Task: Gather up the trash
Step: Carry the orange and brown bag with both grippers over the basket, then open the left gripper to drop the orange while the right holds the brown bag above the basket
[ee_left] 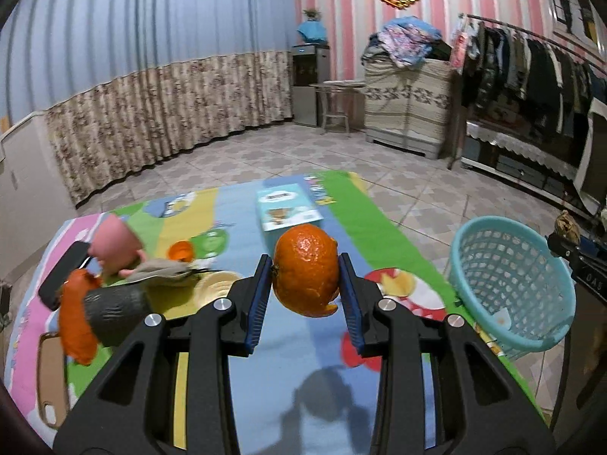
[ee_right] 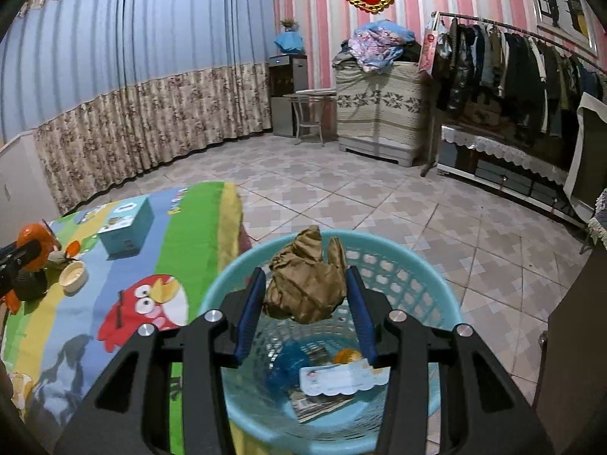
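My left gripper (ee_left: 305, 282) clamps an orange peel (ee_left: 305, 276) above the cartoon mat (ee_left: 265, 349), off its basket-side edge. My right gripper (ee_right: 305, 305) grips crumpled brown paper (ee_right: 307, 284) directly over the blue basket (ee_right: 436, 303).

Colours and patterns at the work area

Orange peel (ee_left: 305, 271) orange; crumpled paper (ee_right: 307, 288) brown; basket (ee_right: 417, 276) pale turquoise lattice; fingers (ee_left: 256, 303) black with blue pads; surface (ee_left: 353, 208) covered in green, yellow, blue and pink bands with a red cartoon bird; box (ee_left: 284, 208) light blue; curtain (ee_left: 132, 57) blue over beige floral; wall (ee_left: 337, 30) pink-and-white striped
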{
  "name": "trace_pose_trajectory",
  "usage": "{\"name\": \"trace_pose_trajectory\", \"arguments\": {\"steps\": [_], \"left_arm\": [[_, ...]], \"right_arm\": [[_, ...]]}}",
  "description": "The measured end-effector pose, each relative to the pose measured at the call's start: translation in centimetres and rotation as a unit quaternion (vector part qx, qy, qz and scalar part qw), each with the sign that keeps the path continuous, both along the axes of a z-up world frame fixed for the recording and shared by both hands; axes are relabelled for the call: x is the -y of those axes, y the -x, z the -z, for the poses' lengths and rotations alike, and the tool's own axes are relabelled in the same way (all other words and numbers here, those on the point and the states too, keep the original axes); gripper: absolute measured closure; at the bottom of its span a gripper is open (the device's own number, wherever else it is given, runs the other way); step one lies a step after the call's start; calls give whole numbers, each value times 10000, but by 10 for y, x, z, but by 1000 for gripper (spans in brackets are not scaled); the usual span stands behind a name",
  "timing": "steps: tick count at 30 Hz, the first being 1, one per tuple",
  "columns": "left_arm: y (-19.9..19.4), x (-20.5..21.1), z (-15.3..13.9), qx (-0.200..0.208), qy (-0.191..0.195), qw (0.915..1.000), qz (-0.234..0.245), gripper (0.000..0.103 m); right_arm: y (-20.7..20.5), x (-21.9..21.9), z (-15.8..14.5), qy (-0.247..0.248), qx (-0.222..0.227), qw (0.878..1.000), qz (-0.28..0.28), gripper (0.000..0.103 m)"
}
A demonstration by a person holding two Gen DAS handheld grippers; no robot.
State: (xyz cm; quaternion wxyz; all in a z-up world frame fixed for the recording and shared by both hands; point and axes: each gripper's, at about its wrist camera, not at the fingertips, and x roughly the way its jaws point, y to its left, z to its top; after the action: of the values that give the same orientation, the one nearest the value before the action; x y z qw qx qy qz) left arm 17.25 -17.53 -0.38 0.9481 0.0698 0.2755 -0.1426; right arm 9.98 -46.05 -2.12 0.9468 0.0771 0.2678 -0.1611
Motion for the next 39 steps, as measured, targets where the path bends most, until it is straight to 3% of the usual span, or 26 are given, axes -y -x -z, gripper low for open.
{"name": "trace_pose_trajectory", "arguments": {"steps": [9,18,26,32,35,39], "left_arm": [[-9,52,10,-232,120,9988,419,68],[3,114,21,-209,58,9960,866,67],[10,169,40,-307,29,9904,1347,67],[10,186,45,-325,64,9889,1449,67],[8,191,46,-320,56,9888,1459,62],[9,193,41,-167,104,9897,1421,34]], "right_arm": [[12,32,2,-172,139,9992,326,59],[27,61,5,-290,423,9969,600,59],[28,71,12,-374,396,9958,731,59],[30,80,16,-547,412,9944,800,59],[28,80,17,-525,383,9948,788,59],[30,79,16,-538,415,9945,795,59]]}}
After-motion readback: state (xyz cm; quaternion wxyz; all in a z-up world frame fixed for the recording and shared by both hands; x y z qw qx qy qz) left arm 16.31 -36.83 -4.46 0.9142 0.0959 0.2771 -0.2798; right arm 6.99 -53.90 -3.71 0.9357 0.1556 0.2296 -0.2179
